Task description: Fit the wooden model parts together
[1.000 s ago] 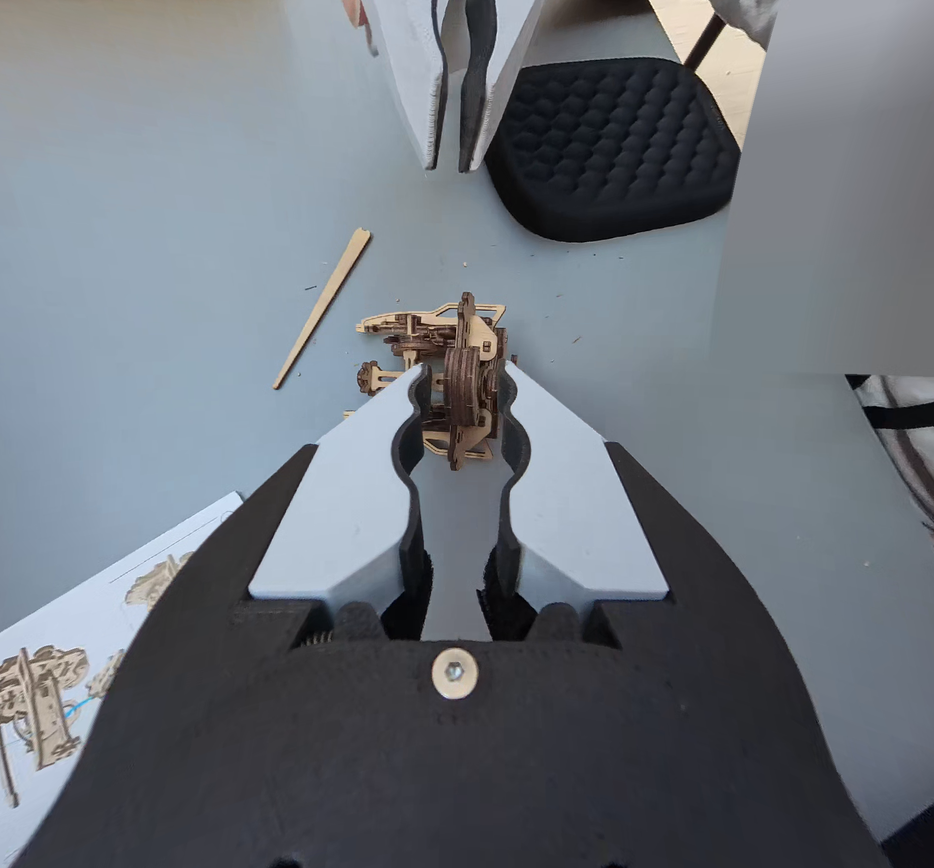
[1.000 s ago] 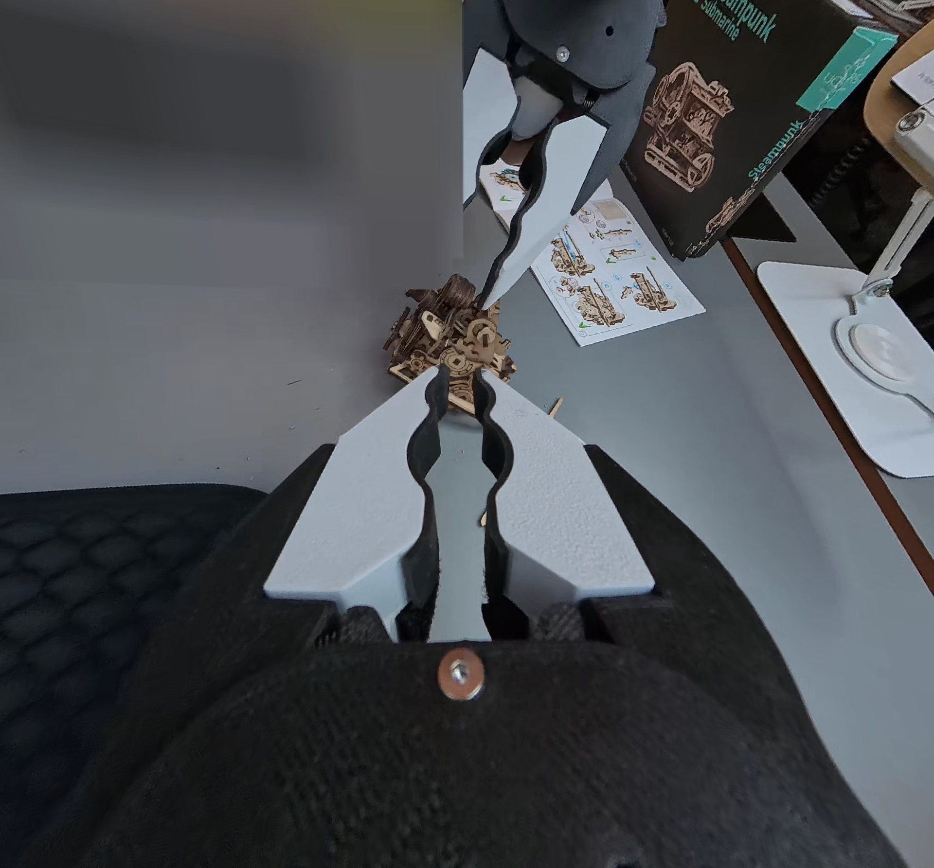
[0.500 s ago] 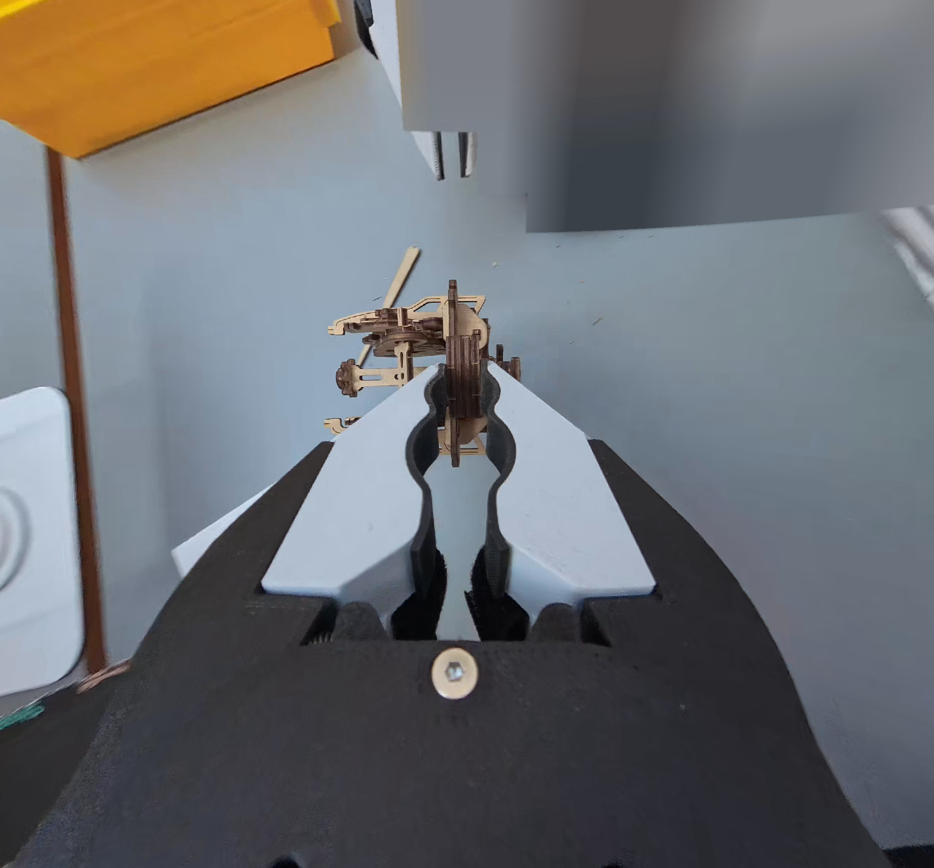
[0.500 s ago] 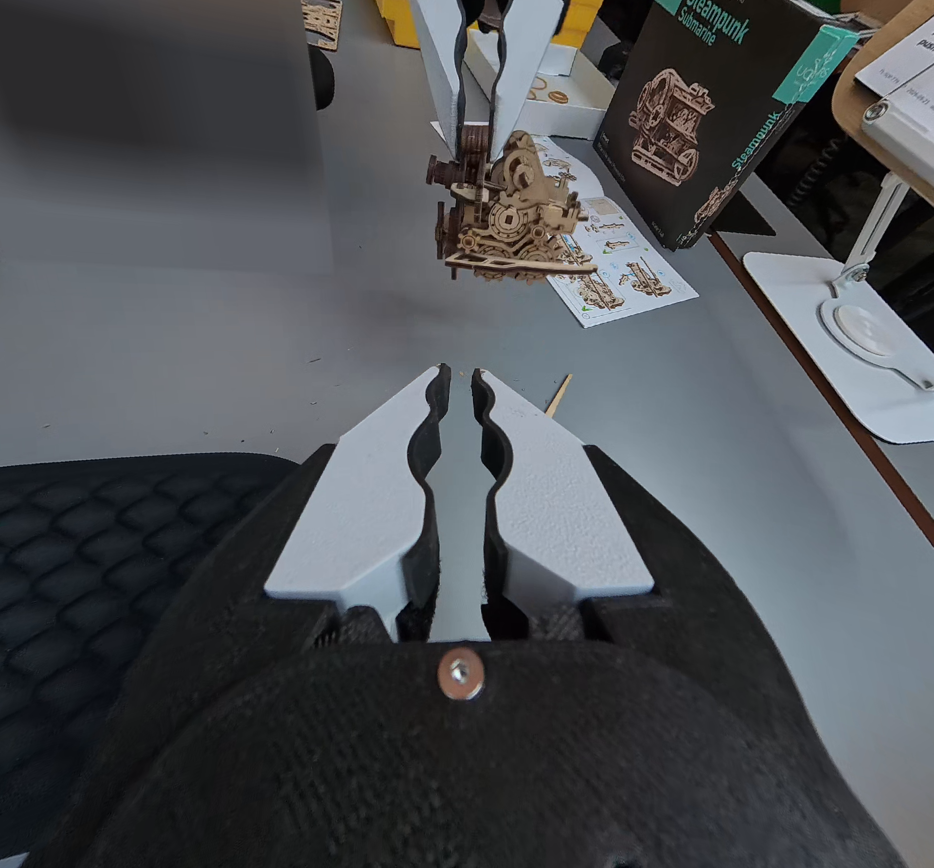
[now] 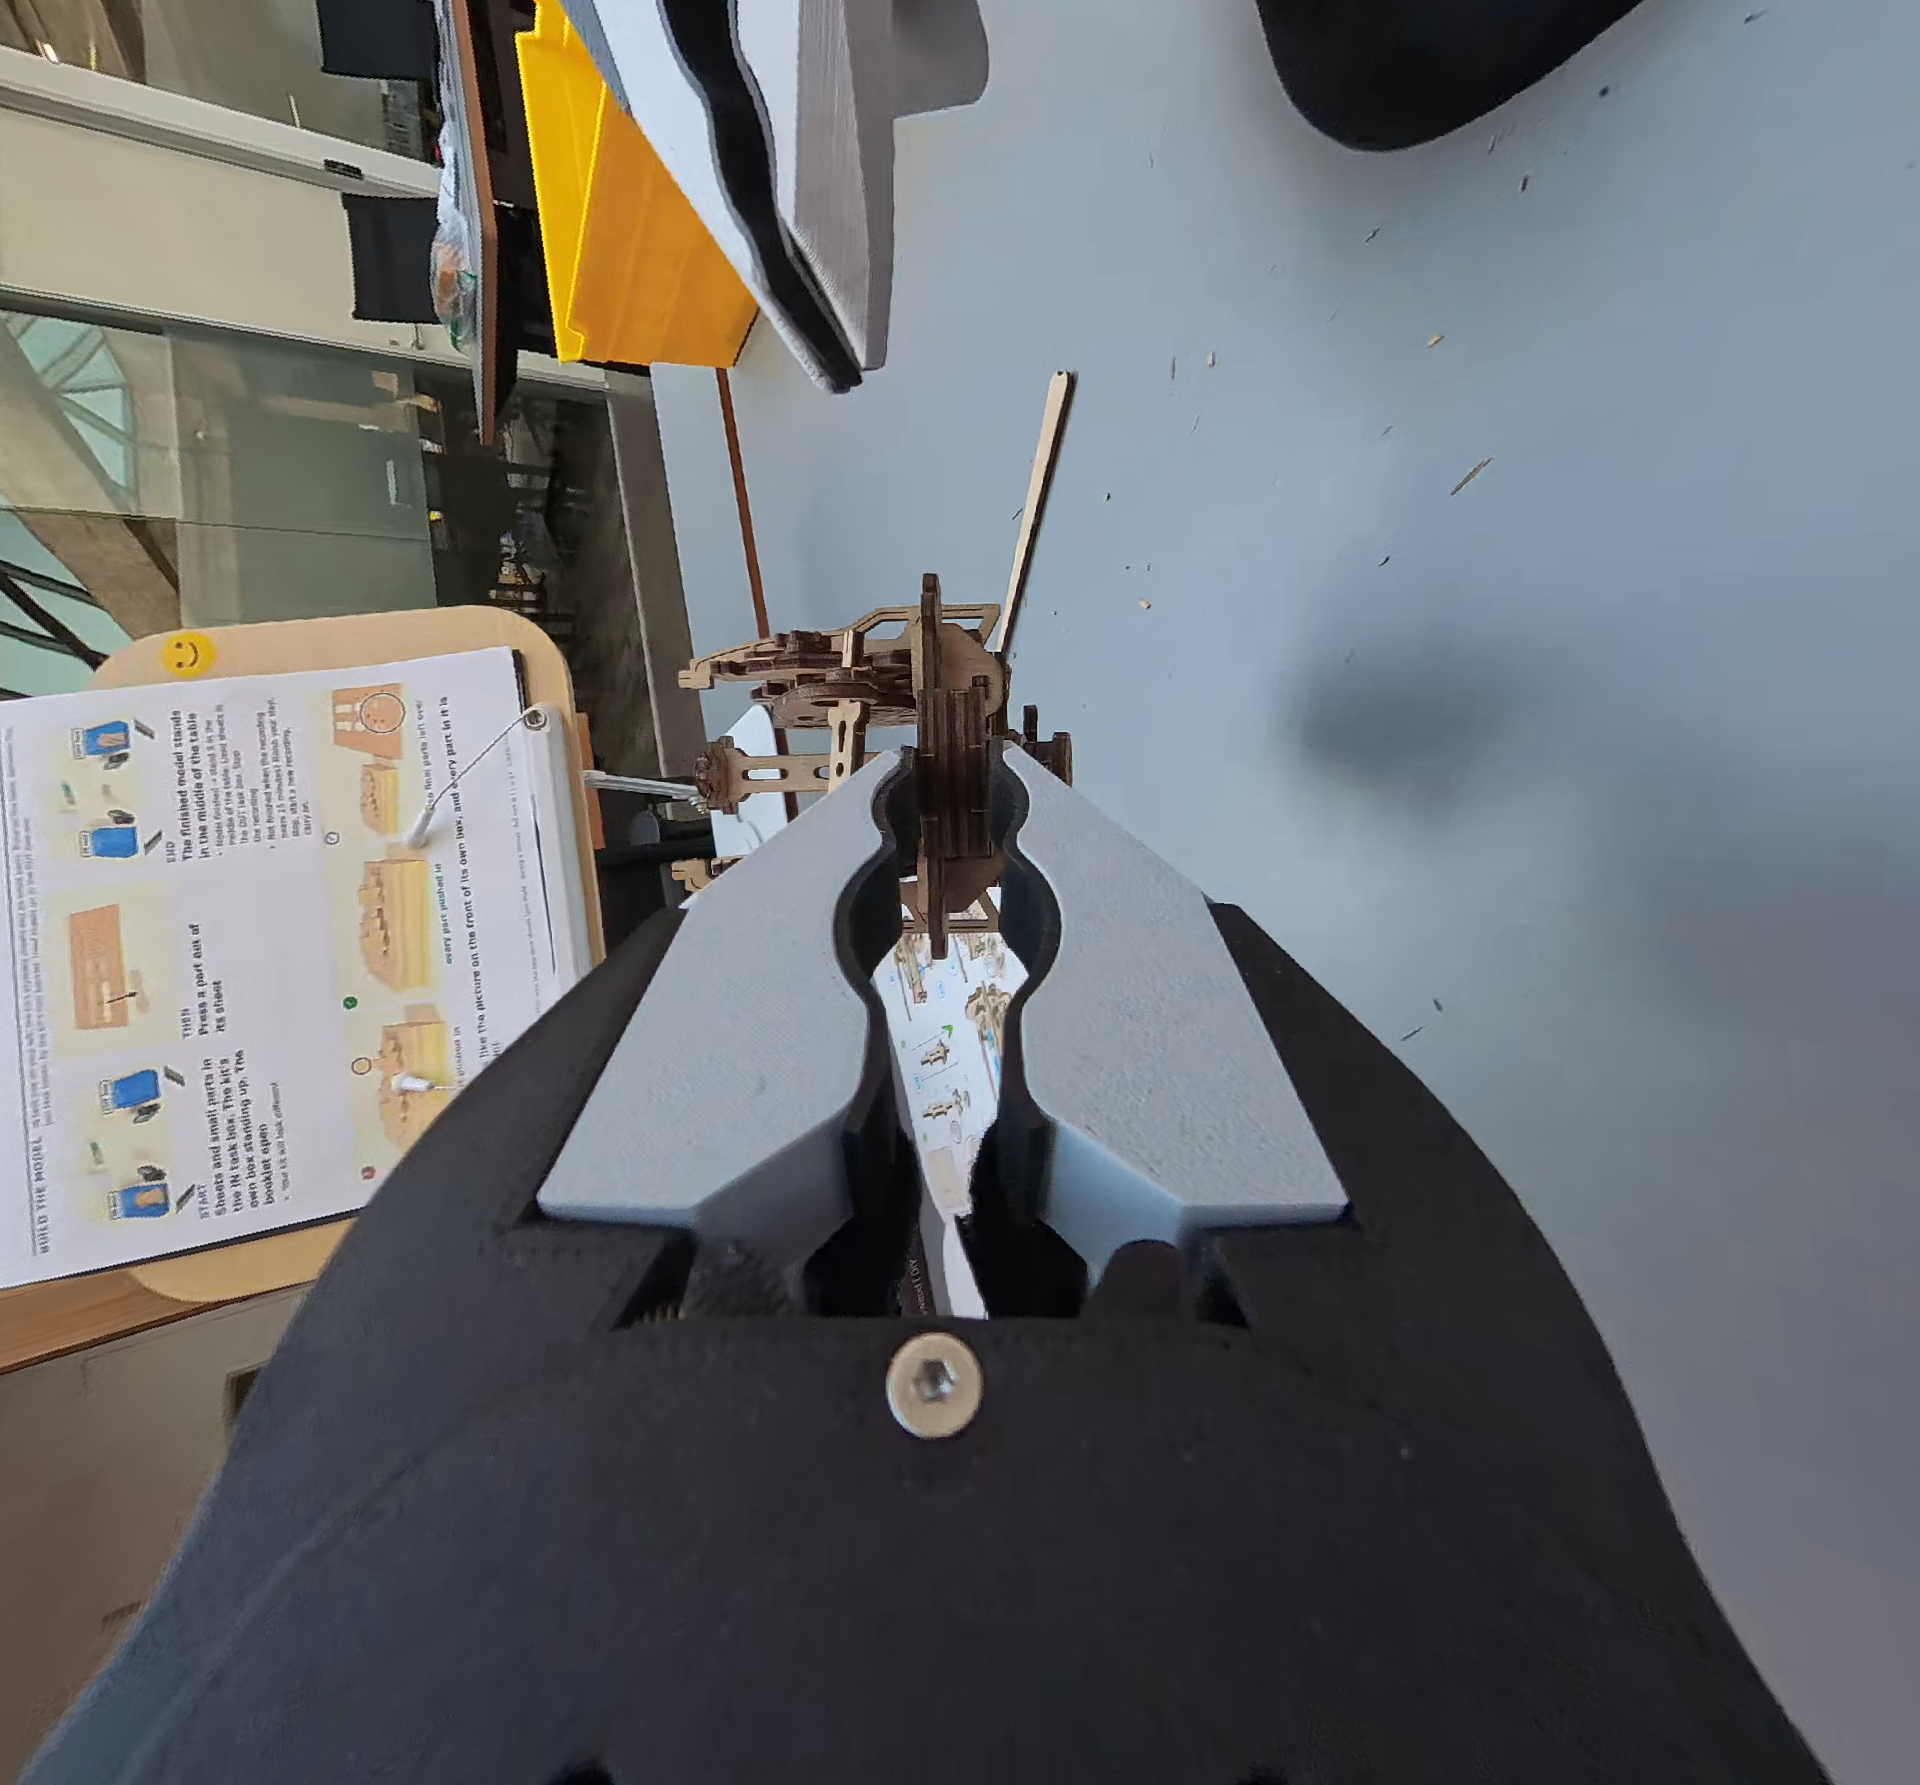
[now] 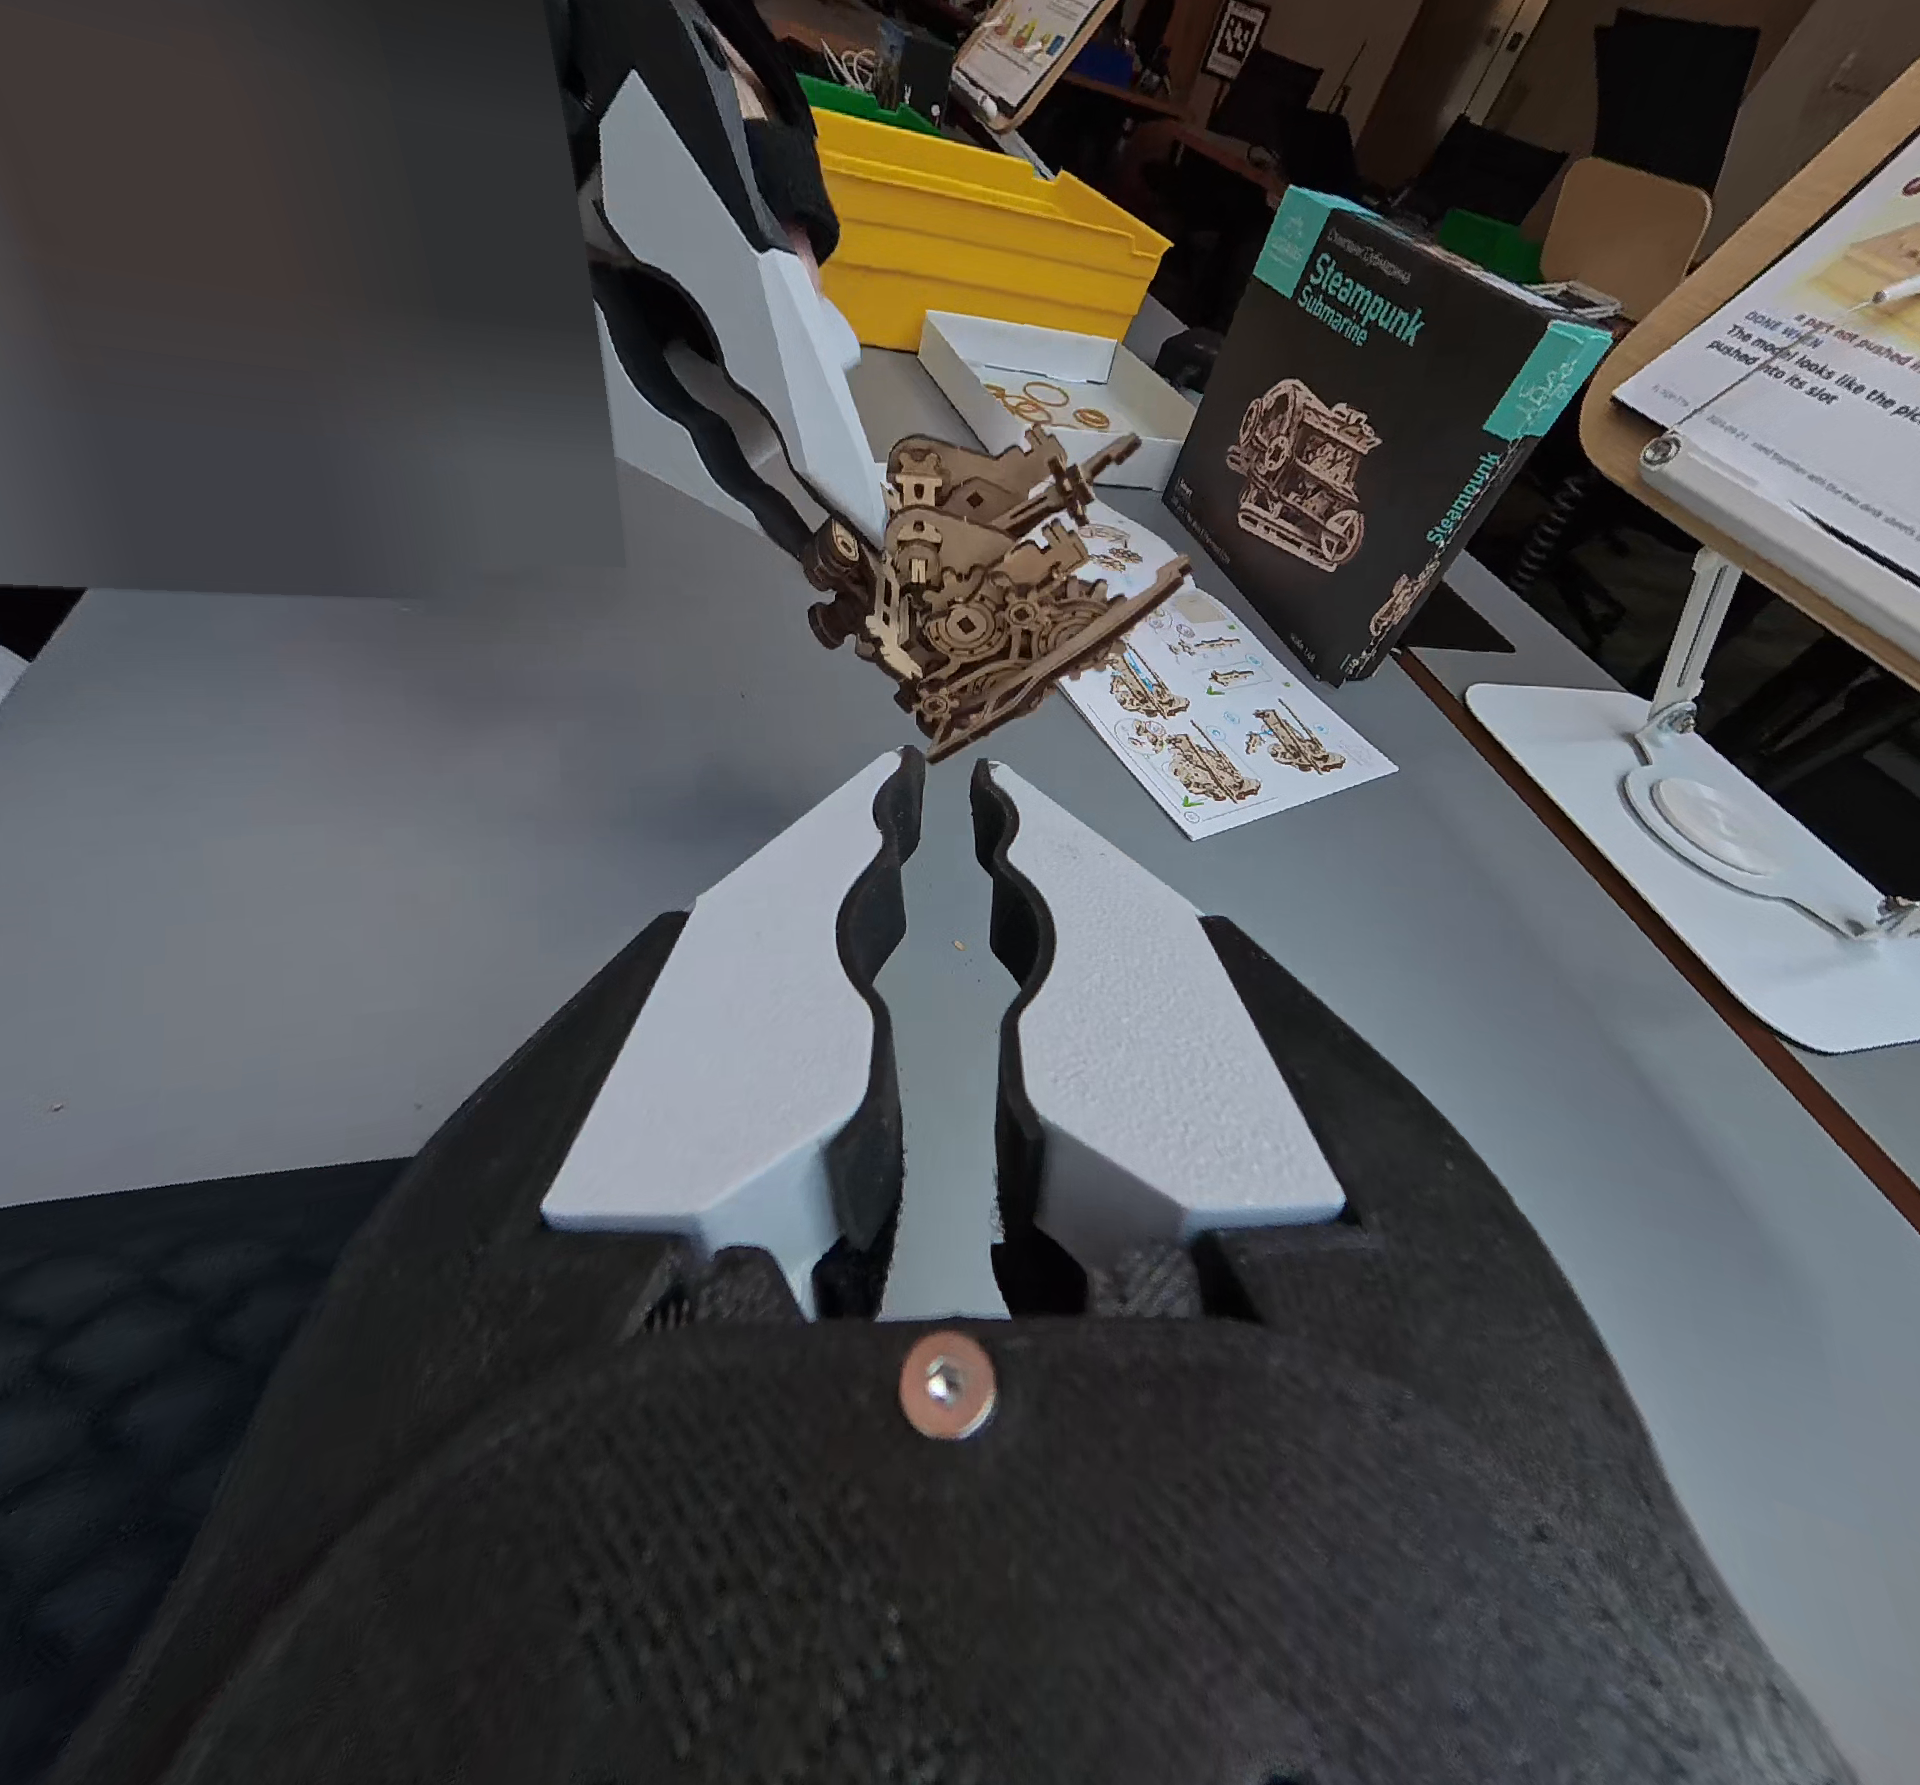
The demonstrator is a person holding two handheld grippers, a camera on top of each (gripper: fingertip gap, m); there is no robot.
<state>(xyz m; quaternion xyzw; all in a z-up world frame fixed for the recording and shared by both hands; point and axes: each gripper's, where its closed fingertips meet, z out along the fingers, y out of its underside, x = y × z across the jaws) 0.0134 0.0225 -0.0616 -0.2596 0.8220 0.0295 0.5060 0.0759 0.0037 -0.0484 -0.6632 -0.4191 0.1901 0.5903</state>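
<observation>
My left gripper (image 5: 951,779) is shut on the wooden model (image 5: 914,717), a part-built cluster of light and dark laser-cut gears and plates, and holds it in the air, rolled on its side. In the right wrist view the model (image 6: 977,592) hangs tilted above the grey table (image 6: 416,800), held at its dark end by the left gripper (image 6: 821,530). My right gripper (image 6: 945,769) sits just below the model with a narrow gap between its tips and nothing in it. It also shows in the left wrist view (image 5: 842,353). A thin wooden stick (image 5: 1034,499) lies on the table.
An open instruction booklet (image 6: 1226,707) lies on the table under the model. A dark kit box (image 6: 1382,468) stands behind it, with a white tray (image 6: 1049,374) and a yellow bin (image 6: 966,239). A white stand base (image 6: 1714,852) with an instruction sheet (image 5: 260,935) is at the right. A black pad (image 5: 1507,0) lies near me. The left gripper's tips are roughly 8 cm from the right gripper's.
My left gripper has lifted the model off the table and rolled it sideways. My right gripper has drawn back from the model and now sits just under it.
</observation>
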